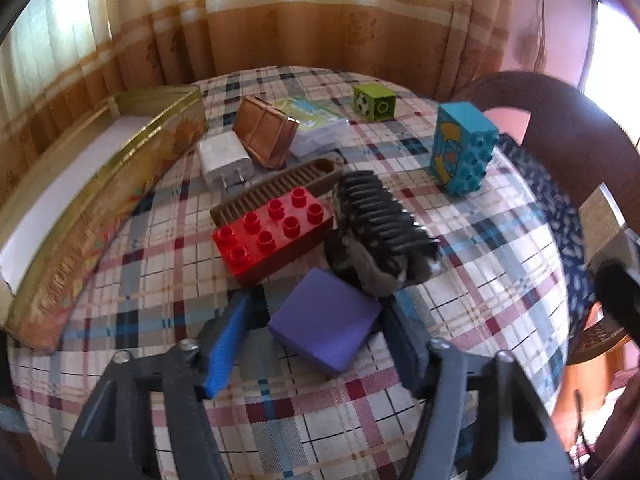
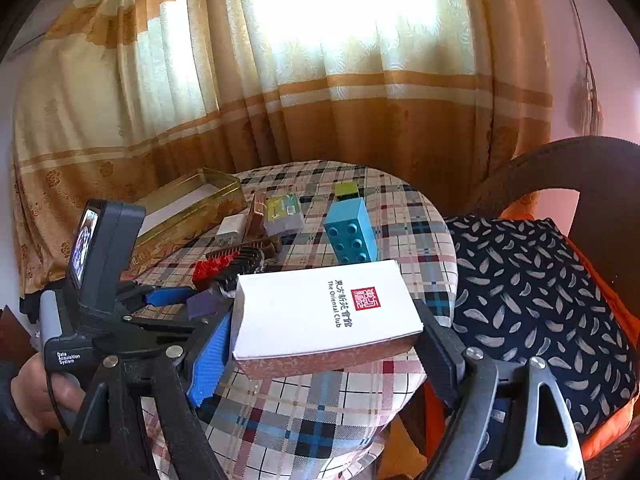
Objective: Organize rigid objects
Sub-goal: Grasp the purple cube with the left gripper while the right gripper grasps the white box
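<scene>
The left gripper point(image 1: 320, 332) stood open astride the purple block point(image 1: 325, 326), pads apart; the right gripper point(image 2: 324, 344) clamped the white box point(image 2: 324, 312)

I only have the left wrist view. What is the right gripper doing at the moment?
Observer: The right gripper is shut on a white box printed "The Oriental Club".
Operator: Is that box resting on the table?
Observer: It looks lifted, roughly level, over the near edge of the table.
Operator: Anything of my left gripper visible from there?
Observer: Yes, the left gripper shows from the side, with a hand wrapped around its handle and a lit screen on top.
</scene>
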A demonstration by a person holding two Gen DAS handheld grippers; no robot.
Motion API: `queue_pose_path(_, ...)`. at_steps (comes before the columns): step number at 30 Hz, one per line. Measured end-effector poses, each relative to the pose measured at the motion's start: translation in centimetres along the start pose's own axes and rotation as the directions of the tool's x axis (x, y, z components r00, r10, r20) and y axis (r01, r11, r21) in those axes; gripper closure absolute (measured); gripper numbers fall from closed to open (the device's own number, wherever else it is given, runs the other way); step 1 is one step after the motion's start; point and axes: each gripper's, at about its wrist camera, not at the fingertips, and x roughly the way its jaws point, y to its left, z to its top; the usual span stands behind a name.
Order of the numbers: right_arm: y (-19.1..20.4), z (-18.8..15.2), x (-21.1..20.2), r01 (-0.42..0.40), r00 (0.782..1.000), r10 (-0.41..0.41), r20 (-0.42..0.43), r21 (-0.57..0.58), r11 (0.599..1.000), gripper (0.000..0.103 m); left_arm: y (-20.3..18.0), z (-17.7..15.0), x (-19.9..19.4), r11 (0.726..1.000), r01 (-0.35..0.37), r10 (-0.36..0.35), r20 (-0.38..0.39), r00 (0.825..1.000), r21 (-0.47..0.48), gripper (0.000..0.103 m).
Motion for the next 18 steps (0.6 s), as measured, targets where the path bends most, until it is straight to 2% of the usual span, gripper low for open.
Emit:
queue_pose_path(1, 0.0, -0.1, 0.1, 0.002, 1.000, -0.002, -0.003, 0.002, 1.000, 0.019, 0.1, 0.0, -0.1, 1.000, -0.002, 0.002, 0.003, 1.000, 0.000, 0.052)
queue_pose_path(7, 0.1, 0.1, 0.0, 0.006, 1.000, -0.006, 0.005, 0.004, 1.000, 0.019, 1.0, -0.4, -1.1, 0.997, 0.065, -0.064, 0.026, 0.998, -0.033, 0.053)
queue_pose_path(11, 0.6, 0.8, -0.5, 0.007, 1.000, -0.008, 0.029, 0.002, 1.000, 0.019, 2.1, -0.4, -3.3, 0.995, 0.086, -0.081, 0.106, 0.991, -0.044, 0.053)
queue_pose_path(16, 2.6, 2.6, -0.3, -0.022, 0.998, 0.024, 0.052, -0.035, 0.999, 0.019, 3.7, 0.2, -6.4, 0.998, 0.018, -0.006, 0.218, 0.976, -0.056, 0.053)
queue_pose_path(18, 4.0, 3.4, -0.2, -0.038, 0.997, 0.043, 0.069, -0.061, 0.997, 0.019, 4.8, 0.6, -7.8, 0.997, -0.023, 0.043, 0.269, 0.962, -0.075, 0.053)
